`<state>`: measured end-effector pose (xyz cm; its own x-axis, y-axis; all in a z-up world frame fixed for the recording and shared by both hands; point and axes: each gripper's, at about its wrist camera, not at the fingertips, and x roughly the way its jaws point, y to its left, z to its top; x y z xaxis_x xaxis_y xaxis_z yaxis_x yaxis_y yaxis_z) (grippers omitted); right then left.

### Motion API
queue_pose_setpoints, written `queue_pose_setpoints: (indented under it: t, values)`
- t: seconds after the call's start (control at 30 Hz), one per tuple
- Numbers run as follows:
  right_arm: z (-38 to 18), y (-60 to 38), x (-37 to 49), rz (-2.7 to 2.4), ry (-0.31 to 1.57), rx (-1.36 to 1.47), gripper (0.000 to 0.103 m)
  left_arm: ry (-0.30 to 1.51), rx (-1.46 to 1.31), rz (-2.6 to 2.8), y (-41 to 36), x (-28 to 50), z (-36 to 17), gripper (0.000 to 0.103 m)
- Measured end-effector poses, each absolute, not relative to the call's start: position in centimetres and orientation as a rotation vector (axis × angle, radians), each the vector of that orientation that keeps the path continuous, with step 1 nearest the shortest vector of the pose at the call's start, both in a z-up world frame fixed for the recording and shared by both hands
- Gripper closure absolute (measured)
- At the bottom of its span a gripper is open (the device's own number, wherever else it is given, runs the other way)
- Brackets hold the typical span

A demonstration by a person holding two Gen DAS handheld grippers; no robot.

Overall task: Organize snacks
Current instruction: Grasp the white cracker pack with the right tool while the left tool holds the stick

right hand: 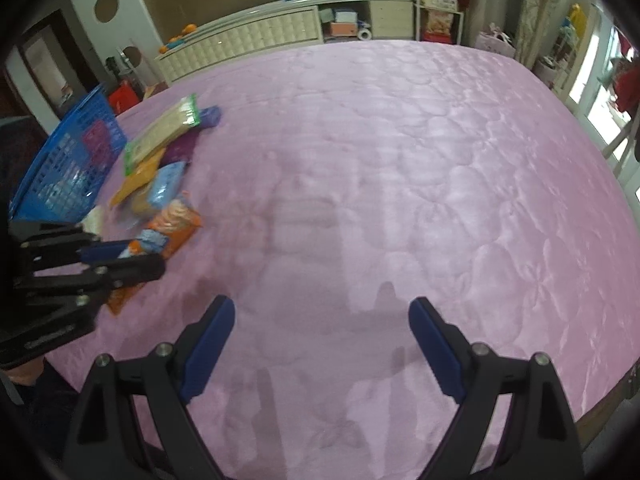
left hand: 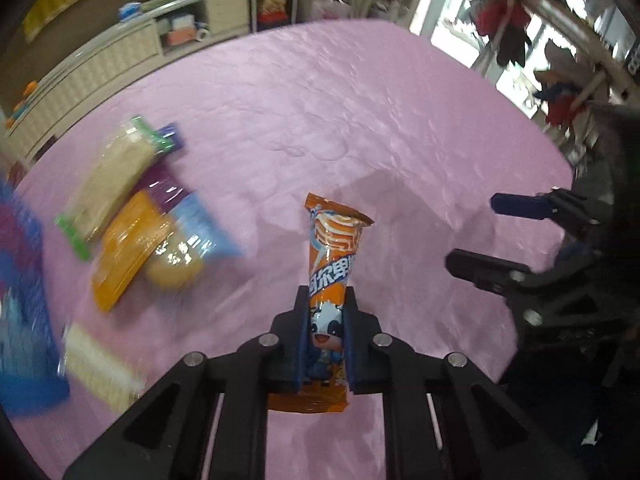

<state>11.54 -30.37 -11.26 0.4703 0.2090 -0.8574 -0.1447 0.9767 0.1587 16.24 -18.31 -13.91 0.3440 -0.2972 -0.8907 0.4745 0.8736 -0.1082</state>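
Nearest us, the left gripper (left hand: pixel 325 330) pinched the orange snack packet (left hand: pixel 330 264) above the pink bedspread (left hand: pixel 360 112) while the right gripper (right hand: pixel 322 344) gaped empty, and we feared the slick wrapper might slip before reaching the blue basket (right hand: pixel 68 160).

Setting: a lived-in home bedroom. Evidence: a wide bed under a quilted pink bedspread (right hand: pixel 400 160) fills both views, backed by a cream tufted headboard (right hand: pixel 248 44) with open cubbies (right hand: pixel 344 24) stuffed with boxes; a metal shelf rack (right hand: pixel 438 8) of household goods stands behind it. Further evidence: clothes on a drying rack (left hand: pixel 520 36) hang by bright windows (right hand: pixel 592 64), and a curtain (right hand: pixel 544 4) falls in the corner.
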Motion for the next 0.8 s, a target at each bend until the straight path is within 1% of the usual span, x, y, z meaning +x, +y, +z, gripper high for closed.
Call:
queue_pose_setpoints:
  t: [0.2,0.4,0.8]
  values:
    - [-10.3,-26.7,11.3,0.274,1.043,0.048,0.012,1.04,0.13,-0.395,-13.4,12.6,-12.0,0.09]
    - [-9.2,-22.0,11.5,0.413,1.037,0.035,0.012,1.01,0.017,-0.272,-8.0,10.6,-11.9,0.09]
    - [-9.4,-9.8,13.1,0.653,1.065,-0.185,0.012,0.979,-0.159,-0.061,0.2,6.3,-12.9,0.09]
